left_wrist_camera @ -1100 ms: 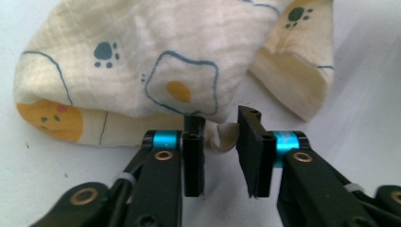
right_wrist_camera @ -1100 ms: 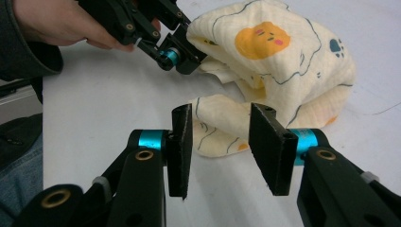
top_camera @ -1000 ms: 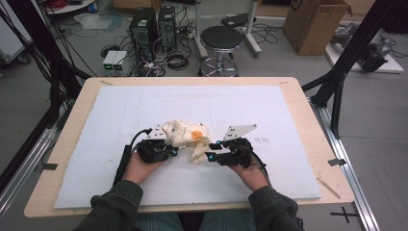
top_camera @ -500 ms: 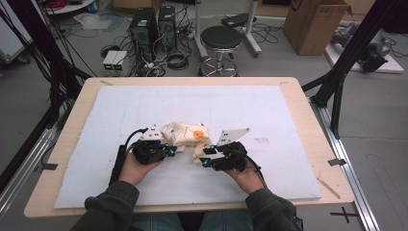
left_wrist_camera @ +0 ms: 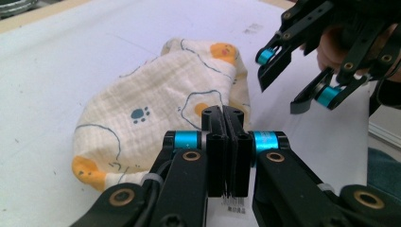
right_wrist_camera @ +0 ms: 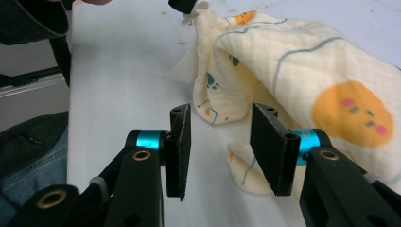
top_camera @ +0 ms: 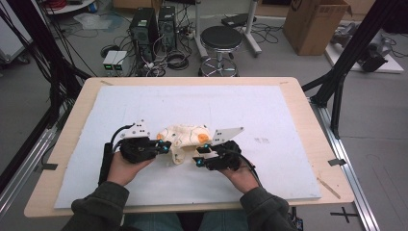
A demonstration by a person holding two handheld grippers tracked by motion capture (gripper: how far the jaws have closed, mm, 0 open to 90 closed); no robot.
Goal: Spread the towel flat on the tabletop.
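pinching the printed cloth (left_wrist_camera: 156, 113) edge in my clamped left gripper (left_wrist_camera: 228, 142); right gripper (right_wrist_camera: 220, 146) half-open, empty; thin fabric could slip free.

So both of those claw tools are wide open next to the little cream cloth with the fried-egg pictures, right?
Not both. The left gripper has its jaws pressed together, as the left gripper view shows; a white label peeks out below them. The right gripper does stand open beside the cream cloth on the white mat.
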